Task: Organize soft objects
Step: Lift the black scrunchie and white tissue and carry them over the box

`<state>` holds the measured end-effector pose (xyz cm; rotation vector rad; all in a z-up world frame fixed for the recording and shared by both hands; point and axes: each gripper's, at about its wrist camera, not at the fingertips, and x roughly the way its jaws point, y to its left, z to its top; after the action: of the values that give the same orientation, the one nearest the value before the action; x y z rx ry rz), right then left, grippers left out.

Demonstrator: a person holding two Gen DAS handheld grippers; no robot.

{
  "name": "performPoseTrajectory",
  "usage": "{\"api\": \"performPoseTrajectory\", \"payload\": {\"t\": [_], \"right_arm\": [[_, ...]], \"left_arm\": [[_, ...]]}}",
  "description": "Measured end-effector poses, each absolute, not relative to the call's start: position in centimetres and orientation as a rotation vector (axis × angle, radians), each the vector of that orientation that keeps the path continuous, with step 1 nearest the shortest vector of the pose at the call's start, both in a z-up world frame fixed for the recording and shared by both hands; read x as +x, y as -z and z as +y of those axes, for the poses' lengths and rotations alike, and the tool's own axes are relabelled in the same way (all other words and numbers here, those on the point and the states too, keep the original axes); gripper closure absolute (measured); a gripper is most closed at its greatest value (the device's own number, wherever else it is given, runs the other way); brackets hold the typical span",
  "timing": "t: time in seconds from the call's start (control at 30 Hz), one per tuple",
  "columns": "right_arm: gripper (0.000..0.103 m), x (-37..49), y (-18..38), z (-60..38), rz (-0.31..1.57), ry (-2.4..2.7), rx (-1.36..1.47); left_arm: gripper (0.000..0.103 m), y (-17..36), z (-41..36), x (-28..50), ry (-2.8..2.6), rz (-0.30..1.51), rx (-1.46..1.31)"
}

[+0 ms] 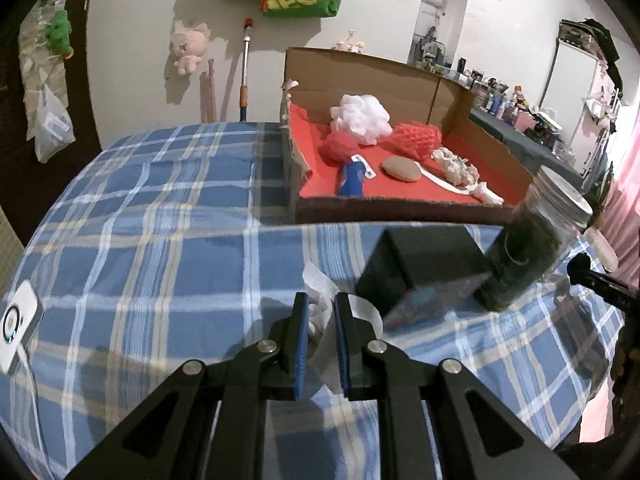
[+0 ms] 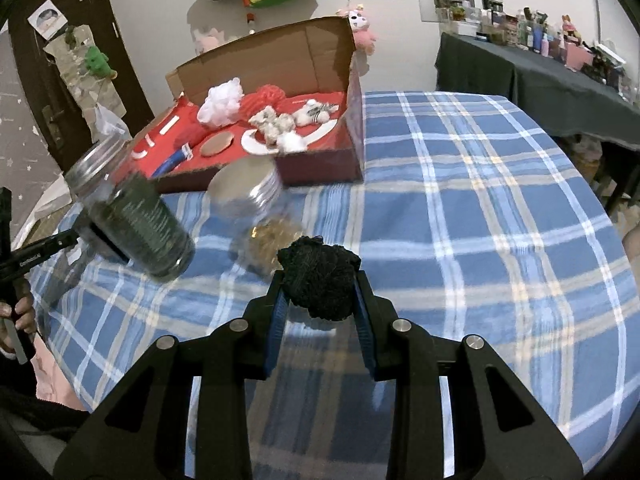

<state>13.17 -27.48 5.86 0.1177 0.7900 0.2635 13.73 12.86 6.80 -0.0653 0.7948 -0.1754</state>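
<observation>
My left gripper (image 1: 321,304) is shut on a crumpled white fabric piece (image 1: 320,312) low over the blue plaid tablecloth (image 1: 160,216). My right gripper (image 2: 320,284) is shut on a black mesh puff (image 2: 320,280) held above the cloth. The cardboard box with a red lining (image 1: 400,194) (image 2: 320,168) holds a white puff (image 1: 362,118) (image 2: 222,102), red puffs (image 1: 418,138), a blue roll (image 1: 352,178), a tan pad (image 1: 402,168) (image 2: 217,145) and white scraps (image 2: 276,126).
A jar of dark green stuff (image 1: 528,248) (image 2: 136,220) stands near a black box (image 1: 416,268). A clear jar with gold contents (image 2: 256,208) sits before the cardboard box. A white device (image 1: 16,324) lies at the left. A cluttered dark table (image 2: 540,72) stands behind.
</observation>
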Motion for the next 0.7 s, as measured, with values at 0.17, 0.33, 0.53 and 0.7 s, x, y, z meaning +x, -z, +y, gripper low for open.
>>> {"api": "performPoseTrajectory", "payload": {"t": [0.17,0.33,0.53,0.7], "right_arm": [[0.073,15.3,-7.0,-28.3,0.771,-0.335,0.119],[0.073,17.5,-7.6,-28.2,0.772,-0.387,0.080],[0.073,19.4,-8.4,-28.6,0.765,-0.433,0.061],[0.073,20.5,-9.3,-28.3,0.754,-0.475,0.026]], "left_arm": [[0.090,-7.5,13.4,15.9,0.264,0.770,-0.071],[0.090,-8.2,13.5,17.7,0.335,0.744,-0.046],[0.090,-8.7,13.6,19.7,0.388,0.744,-0.022],[0.090,-9.3,13.3,20.6,0.434,0.740,-0.006]]}}
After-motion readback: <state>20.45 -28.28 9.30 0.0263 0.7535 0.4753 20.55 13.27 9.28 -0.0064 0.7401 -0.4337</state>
